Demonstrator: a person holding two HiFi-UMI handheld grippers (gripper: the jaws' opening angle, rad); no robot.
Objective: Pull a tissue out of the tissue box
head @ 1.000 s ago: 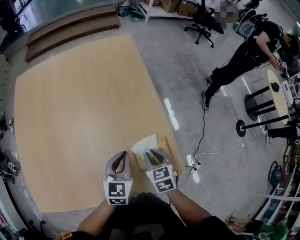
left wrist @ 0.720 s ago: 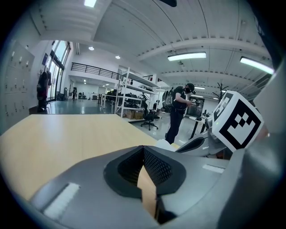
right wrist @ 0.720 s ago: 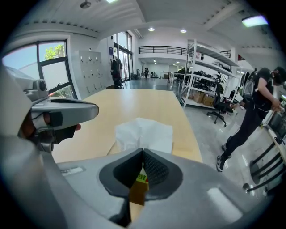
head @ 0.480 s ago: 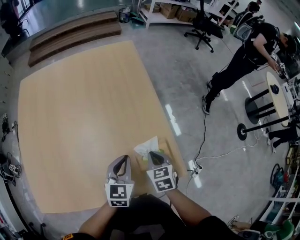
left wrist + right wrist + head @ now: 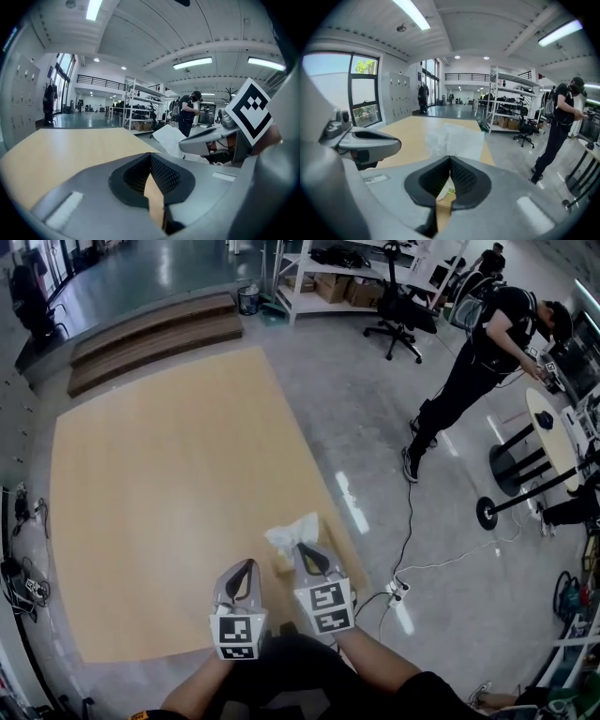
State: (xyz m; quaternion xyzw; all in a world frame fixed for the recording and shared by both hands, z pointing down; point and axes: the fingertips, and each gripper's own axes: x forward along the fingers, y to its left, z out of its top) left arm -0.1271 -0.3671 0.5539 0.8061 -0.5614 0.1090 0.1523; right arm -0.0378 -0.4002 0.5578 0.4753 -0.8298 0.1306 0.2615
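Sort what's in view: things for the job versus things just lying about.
Job: tissue, tissue box, right gripper, left gripper.
Lying about: office chair, shelving, floor cable, power strip, bin.

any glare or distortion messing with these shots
Head view: wide-angle bending toward the edges, and bright glare streaks on the polished floor. Left gripper view: strong fisheye with black corners; the ceiling lights are blown out. Right gripper view: same fisheye, the window is washed white at the top, and the tissue looks pale and soft.
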